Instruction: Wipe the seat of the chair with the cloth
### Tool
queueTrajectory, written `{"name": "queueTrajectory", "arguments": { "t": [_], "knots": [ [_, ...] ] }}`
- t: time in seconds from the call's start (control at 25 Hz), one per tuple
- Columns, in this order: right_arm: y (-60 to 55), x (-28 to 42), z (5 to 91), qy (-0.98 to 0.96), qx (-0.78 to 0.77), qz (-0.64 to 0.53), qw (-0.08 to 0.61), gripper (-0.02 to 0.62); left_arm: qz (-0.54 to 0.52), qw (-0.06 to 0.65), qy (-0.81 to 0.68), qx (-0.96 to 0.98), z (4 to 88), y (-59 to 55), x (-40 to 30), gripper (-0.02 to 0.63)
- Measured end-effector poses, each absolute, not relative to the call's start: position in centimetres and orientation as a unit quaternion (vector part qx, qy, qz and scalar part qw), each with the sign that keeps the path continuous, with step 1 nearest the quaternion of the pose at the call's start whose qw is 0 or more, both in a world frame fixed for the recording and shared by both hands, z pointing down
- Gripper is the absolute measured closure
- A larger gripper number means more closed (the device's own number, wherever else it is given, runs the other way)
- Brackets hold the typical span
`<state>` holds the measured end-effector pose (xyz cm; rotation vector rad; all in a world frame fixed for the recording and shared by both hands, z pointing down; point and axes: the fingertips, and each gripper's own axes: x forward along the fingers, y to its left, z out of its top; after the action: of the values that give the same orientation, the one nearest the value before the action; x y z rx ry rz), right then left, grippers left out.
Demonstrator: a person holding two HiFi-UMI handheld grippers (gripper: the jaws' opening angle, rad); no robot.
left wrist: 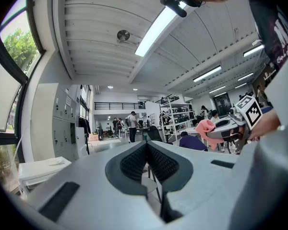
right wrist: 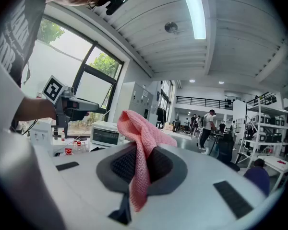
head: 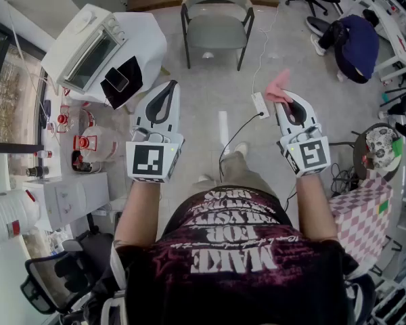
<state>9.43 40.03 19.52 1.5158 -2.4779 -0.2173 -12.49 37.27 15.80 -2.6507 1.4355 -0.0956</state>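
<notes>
chair [head: 216, 29] ahead of us, power strip [head: 260, 104] on the floor between.
right gripper [head: 288, 100] pinches cloth [right wrist: 141, 143], its length along the jaws; left gripper [head: 170, 88] pressed together, empty; oven [head: 88, 49] at left.

Pink cloth [right wrist: 143, 143], grey chair [head: 216, 20].

- T-shirt [head: 233, 263]: dark with a maroon mottle, short-sleeved, bold white block lettering in several rows across the chest.
- Trousers [head: 242, 175]: khaki.
- Shoe [head: 241, 148]: pale.
- Left gripper [head: 170, 87]: white plastic shell tapering to a point, with a black teardrop recess on top. Dark grey pads [left wrist: 132, 163], finely cross-hatched, set in a grey collar. Black rectangular slots in the shell on either side.
- Left marker cube [head: 153, 160]: white faces, black square pattern.
- Right gripper [head: 289, 101]: matching white shell and black recess, with the same grey textured pads [right wrist: 121, 163].
- Right marker cube [head: 311, 156]: white, with a different black pattern.
</notes>
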Motion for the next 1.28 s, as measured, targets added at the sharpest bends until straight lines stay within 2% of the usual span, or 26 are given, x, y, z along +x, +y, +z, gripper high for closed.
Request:
{"name": "queueTrajectory", "arguments": {
  "t": [0.48,1.28],
  "knots": [
    [43.5,10.5,20.5,-0.847,0.52,-0.036,0.103,0.565,-0.05,0.044,0.481,-0.874,17.8,41.1,-12.9,0.604],
    [28.3,20.1,20.7,-0.855,0.511,-0.022,0.08,0.565,-0.062,0.058,0.499,-0.863,16.4,26.0,-4.7,0.605]
  ]
}}
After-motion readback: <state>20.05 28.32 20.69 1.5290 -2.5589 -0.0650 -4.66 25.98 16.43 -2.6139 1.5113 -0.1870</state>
